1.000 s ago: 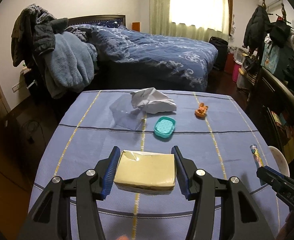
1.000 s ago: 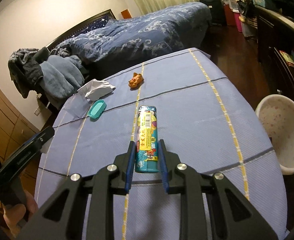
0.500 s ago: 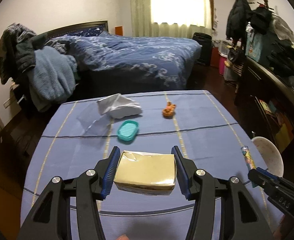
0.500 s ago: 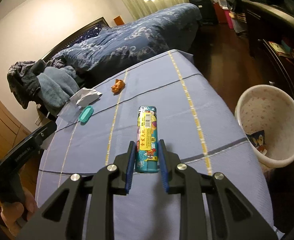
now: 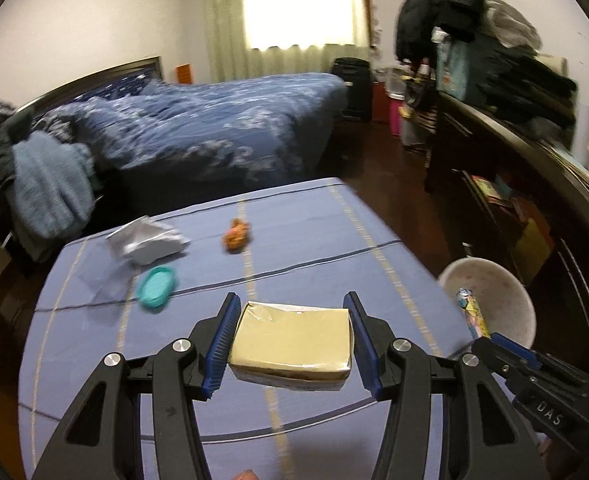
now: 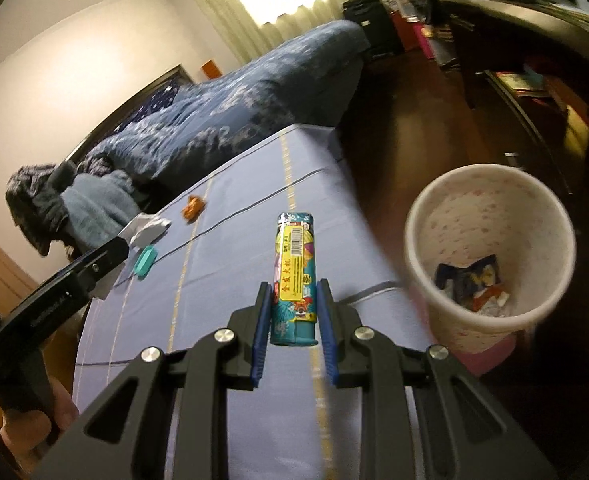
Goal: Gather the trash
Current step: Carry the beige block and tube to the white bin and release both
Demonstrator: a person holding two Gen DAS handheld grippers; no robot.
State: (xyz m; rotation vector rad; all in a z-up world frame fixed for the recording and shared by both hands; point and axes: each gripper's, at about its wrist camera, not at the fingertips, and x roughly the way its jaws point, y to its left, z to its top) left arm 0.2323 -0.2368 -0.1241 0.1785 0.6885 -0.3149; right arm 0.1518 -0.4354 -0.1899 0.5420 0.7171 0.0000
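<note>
My left gripper (image 5: 292,344) is shut on a flat tan packet (image 5: 292,342) and holds it above the blue tablecloth (image 5: 314,240). My right gripper (image 6: 294,320) is shut on a teal printed tube (image 6: 294,276), held above the table's right edge; the tube also shows in the left wrist view (image 5: 472,314). A white waste bin (image 6: 490,256) stands on the floor right of the table, with wrappers inside; it also shows in the left wrist view (image 5: 490,300). On the table lie a crumpled white paper (image 5: 146,240), a teal lid (image 5: 156,288) and an orange scrap (image 5: 236,236).
A bed with a blue duvet (image 5: 214,136) stands beyond the table. A chair piled with clothes (image 5: 42,184) is at the far left. A dark sideboard (image 5: 534,184) with shelves runs along the right, close behind the bin.
Both grippers have swung to the right with their loads. The waste bin has come much closer and larger in the right wrist view.
</note>
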